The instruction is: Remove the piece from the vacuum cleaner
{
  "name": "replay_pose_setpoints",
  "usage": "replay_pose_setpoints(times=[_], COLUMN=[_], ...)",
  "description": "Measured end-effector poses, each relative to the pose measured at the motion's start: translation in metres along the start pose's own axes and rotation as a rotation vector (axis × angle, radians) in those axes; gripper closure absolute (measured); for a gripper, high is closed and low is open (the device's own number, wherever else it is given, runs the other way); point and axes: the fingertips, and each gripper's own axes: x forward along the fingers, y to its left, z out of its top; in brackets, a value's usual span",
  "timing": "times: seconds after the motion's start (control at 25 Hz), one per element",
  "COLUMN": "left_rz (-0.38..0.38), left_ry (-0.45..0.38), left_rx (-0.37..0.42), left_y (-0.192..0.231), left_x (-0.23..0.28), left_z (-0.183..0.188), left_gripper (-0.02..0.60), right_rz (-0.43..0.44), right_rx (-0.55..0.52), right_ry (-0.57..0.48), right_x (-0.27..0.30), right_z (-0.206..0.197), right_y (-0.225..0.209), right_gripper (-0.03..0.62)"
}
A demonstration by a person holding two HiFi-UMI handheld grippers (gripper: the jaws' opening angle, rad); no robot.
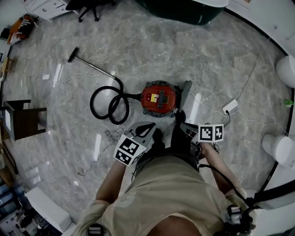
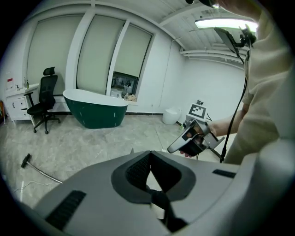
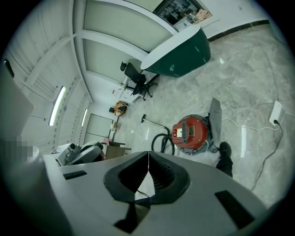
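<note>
The red vacuum cleaner [image 1: 159, 98] stands on the marble floor ahead of me; it also shows in the right gripper view [image 3: 191, 132]. Its black hose [image 1: 110, 103] coils to the left and runs to a wand with a floor nozzle [image 1: 73, 54]. A flat grey piece [image 1: 186, 89] stands upright against its right side [image 3: 214, 117]. My left gripper [image 1: 148, 125] [image 2: 150, 152] hangs shut and empty, short of the vacuum. My right gripper [image 1: 184, 125] [image 3: 148, 153] is shut and empty too, near my dark shoe [image 3: 225, 152].
A dark green bathtub [image 1: 184, 9] stands at the far side, with a black office chair [image 2: 44, 99] to its left. A wooden chair [image 1: 23, 120] is at the left. A white power strip [image 1: 229, 107] and thin cords lie right of the vacuum.
</note>
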Motion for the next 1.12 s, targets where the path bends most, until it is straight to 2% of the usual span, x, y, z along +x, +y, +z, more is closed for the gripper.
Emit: replay_pose_setpoints(times=[0.24, 0.36, 0.6, 0.72, 0.92, 1.0, 1.12], left_rz=[-0.003, -0.008, -0.014, -0.036, -0.074, -0.078, -0.082], left_ry=[0.065, 0.097, 0.119, 0.138, 0.152, 0.164, 0.179], left_rx=[-0.054, -0.072, -0.074, -0.050, -0.093, -0.122, -0.155], left_y=[0.018, 0.022, 0.032, 0.031, 0.029, 0.029, 0.032], left_x=[0.037, 0.054, 0.091, 0.115, 0.141, 0.149, 0.160], left_z=[-0.006, -0.016, -0.032, -0.041, -0.068, -0.084, -0.107], left_gripper=[0.578, 0.578, 0.578, 0.578, 0.578, 0.578, 0.578], right_rz=[-0.154, -0.212, -0.356, -0.368, -0.399, -0.389, -0.390], right_rx=[-0.016, 0.014, 0.014, 0.054, 0.063, 0.059, 0.043], right_ry=[0.038, 0.052, 0.090, 0.086, 0.095, 0.111, 0.145], right_x=[0.034, 0.055, 0.097, 0.118, 0.146, 0.157, 0.171], right_z=[0.036, 0.047, 0.062, 0.067, 0.075, 0.075, 0.072], right_y=[-0.087, -0.131, -0.213, -0.239, -0.279, -0.291, -0.309], right_gripper=[0.592, 0.592, 0.592, 0.592, 0.588, 0.494, 0.418])
